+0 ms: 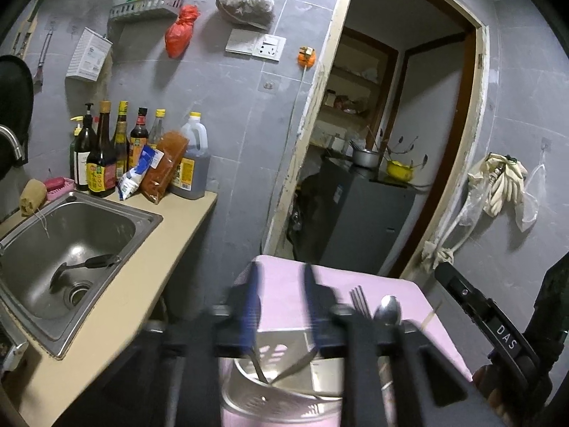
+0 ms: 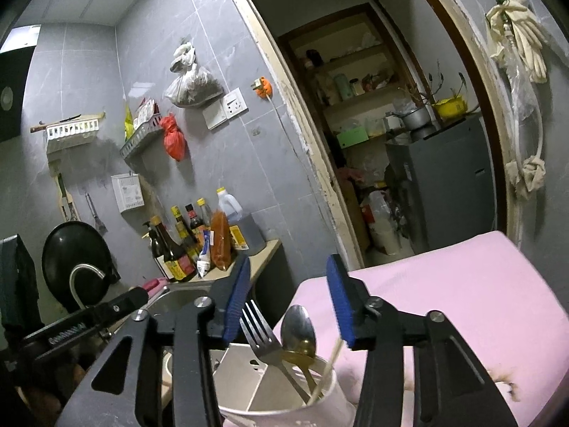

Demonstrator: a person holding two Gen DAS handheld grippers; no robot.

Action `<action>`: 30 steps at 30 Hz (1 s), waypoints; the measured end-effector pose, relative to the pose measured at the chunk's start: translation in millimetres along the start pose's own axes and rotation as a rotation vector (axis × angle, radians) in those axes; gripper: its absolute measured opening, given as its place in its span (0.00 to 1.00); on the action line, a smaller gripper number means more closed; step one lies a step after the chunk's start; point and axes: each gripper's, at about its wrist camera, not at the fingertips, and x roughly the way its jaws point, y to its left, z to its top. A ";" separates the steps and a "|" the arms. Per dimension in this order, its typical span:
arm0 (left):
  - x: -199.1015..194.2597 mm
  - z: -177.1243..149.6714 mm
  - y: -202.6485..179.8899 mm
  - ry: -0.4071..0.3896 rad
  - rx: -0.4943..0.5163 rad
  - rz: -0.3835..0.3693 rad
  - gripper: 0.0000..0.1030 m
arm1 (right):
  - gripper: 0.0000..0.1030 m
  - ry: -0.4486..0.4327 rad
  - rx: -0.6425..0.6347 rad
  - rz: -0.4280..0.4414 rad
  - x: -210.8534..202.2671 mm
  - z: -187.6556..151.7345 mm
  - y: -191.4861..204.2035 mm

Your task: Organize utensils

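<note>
- Far left, the steel sink (image 1: 71, 235) is sunk into the beige counter (image 1: 142, 284), with a dark ladle (image 1: 85, 263) lying in its basin.
- Sauce bottles (image 1: 103, 156) crowd the counter's back corner against the grey tiles.
- My left gripper (image 1: 281, 302) hangs over the white utensil holder (image 1: 281, 356); its blue pads stand partly apart with nothing between them.
- The holder stands on a pink cloth (image 2: 462, 302), and it has a divider inside.
- My right gripper (image 2: 288, 302) is also partly spread and empty, just above the holder.
- Below it, a fork (image 2: 261, 334), a steel spoon (image 2: 298, 323) and a chopstick (image 2: 329, 366) stand upright in one compartment.
- To the right, a doorway (image 2: 355, 106) opens on a grey fridge (image 2: 444, 185).
</note>
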 end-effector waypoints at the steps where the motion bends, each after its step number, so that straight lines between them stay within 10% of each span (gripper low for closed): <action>1: -4.5 1.9 -1.4 -0.005 -0.013 -0.006 0.50 | 0.41 0.002 -0.001 -0.004 -3.7 3.0 -0.7; 19: -50.8 28.9 -72.8 -0.049 0.077 -0.024 0.97 | 0.84 -0.033 -0.100 -0.125 -86.6 76.9 -25.7; 30: -62.2 13.9 -106.7 -0.067 0.106 0.004 0.99 | 0.98 -0.034 -0.147 -0.247 -125.6 83.8 -47.7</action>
